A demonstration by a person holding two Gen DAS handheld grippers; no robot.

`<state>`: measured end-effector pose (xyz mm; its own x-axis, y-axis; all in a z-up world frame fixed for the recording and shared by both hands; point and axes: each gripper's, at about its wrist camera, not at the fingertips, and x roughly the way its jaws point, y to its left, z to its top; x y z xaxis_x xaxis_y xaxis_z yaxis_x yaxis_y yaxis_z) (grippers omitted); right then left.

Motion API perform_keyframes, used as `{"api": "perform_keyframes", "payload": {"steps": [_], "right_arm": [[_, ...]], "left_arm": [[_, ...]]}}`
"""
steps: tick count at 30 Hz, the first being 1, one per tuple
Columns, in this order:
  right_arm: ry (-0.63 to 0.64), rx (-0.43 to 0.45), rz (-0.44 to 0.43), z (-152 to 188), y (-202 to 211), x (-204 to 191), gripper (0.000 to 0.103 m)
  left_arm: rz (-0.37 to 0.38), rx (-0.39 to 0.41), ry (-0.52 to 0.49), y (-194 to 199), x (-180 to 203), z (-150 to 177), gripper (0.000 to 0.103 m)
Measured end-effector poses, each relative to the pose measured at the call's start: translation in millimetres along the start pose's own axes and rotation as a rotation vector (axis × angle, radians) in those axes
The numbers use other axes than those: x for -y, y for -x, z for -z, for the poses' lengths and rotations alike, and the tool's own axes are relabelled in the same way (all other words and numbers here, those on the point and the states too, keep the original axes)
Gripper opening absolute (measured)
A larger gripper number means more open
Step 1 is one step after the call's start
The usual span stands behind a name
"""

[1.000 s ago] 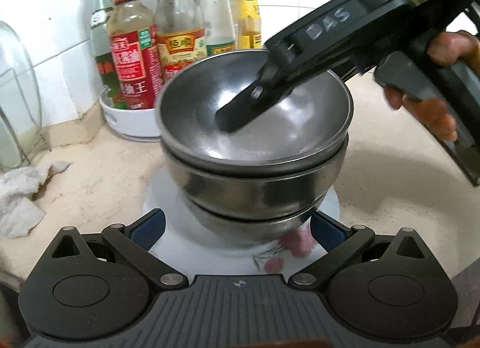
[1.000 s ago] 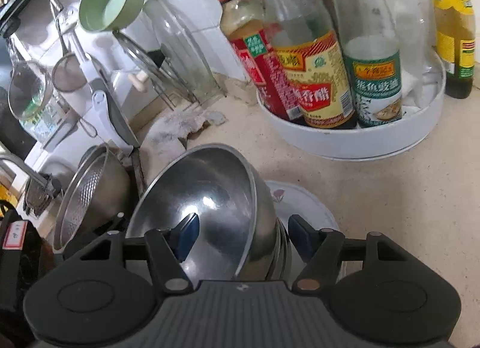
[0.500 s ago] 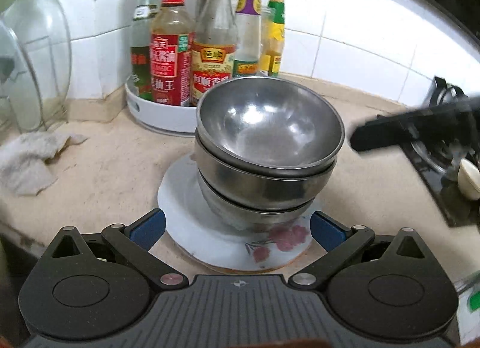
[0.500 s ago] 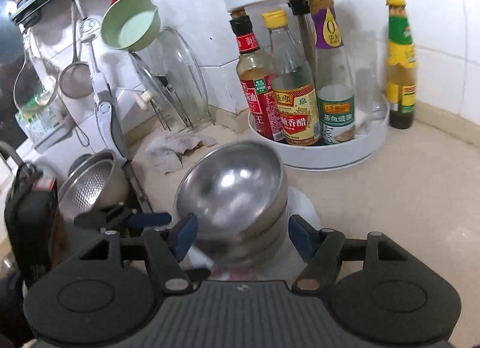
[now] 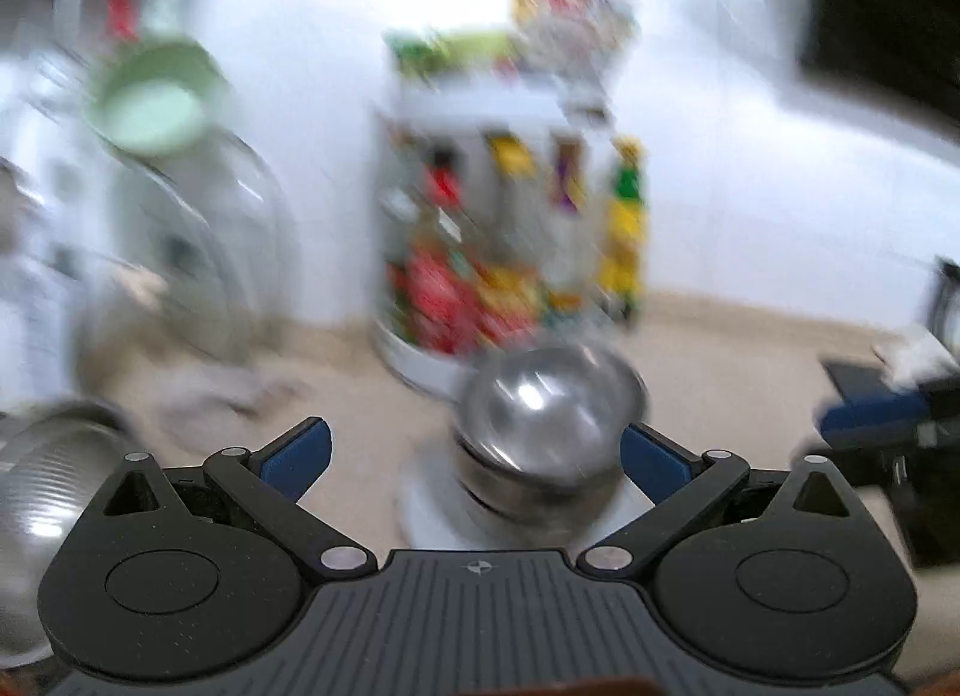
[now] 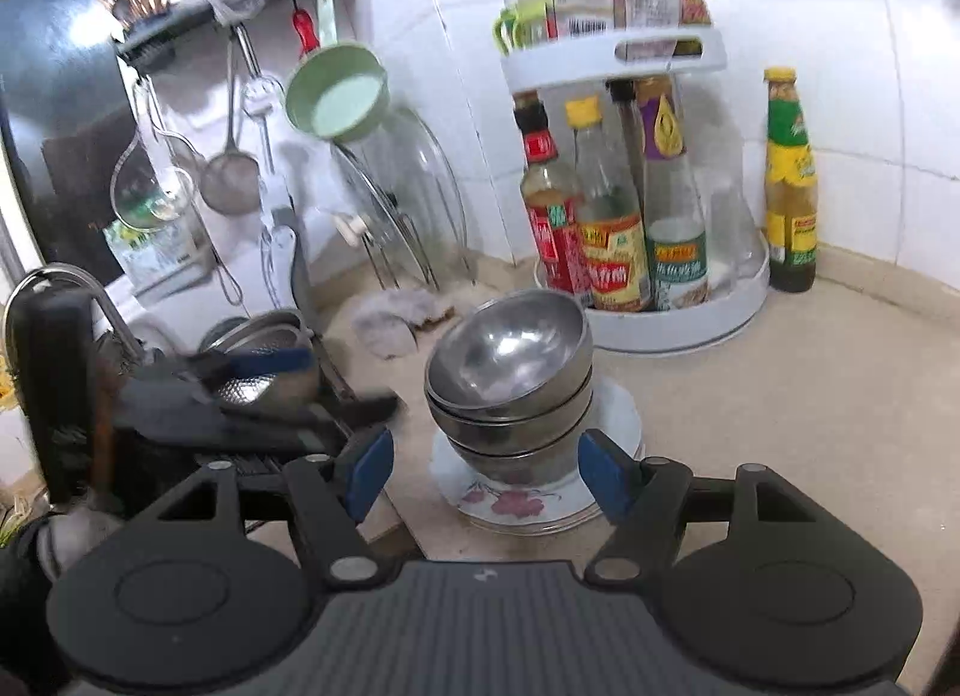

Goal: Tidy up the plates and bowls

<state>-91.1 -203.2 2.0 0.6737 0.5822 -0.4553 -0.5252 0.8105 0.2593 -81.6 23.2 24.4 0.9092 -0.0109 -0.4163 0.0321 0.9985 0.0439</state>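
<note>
Three nested round stainless steel bowls are sitting in a stack at the centre of the right wrist view, resting on a white round plate with a pink flower print, which is lying flat on the beige speckled table. The right gripper is hovering low in the frame in front of the stack, its blue-padded jaws spread wide, holding nothing and not touching the bowls. In the heavily blurred left wrist view, the left gripper is also showing its jaws spread apart and empty, with the bowl stack appearing just right of centre behind them. Behind the stack, toward the upper right of the right wrist view, a white two-tier round rack of sauce bottles is standing against the white tiled wall. A pale green round pan is hanging at the upper left, above a crumpled grey cloth lying on the table.
</note>
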Motion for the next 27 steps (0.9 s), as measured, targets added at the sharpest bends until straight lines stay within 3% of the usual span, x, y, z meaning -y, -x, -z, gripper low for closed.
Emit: {"api": "perform_keyframes", "payload": {"steps": [3,7,21,27], "right_arm": [[0.011,0.023,-0.017,7,14,-3,0.074],[0.011,-0.005,-0.032,20,18,-7,0.074],[0.031,-0.098,0.048,43,14,-17,0.074],[0.007,-0.135,0.079,50,8,-11,0.075]], "left_arm": [[-0.12,0.0,0.041,20,5,9,0.103],[-0.083,-0.11,0.044,9,20,31,0.103],[-0.034,-0.191,0.126,7,32,47,0.103],[-0.041,-0.223,0.115,3,34,50,0.103]]}}
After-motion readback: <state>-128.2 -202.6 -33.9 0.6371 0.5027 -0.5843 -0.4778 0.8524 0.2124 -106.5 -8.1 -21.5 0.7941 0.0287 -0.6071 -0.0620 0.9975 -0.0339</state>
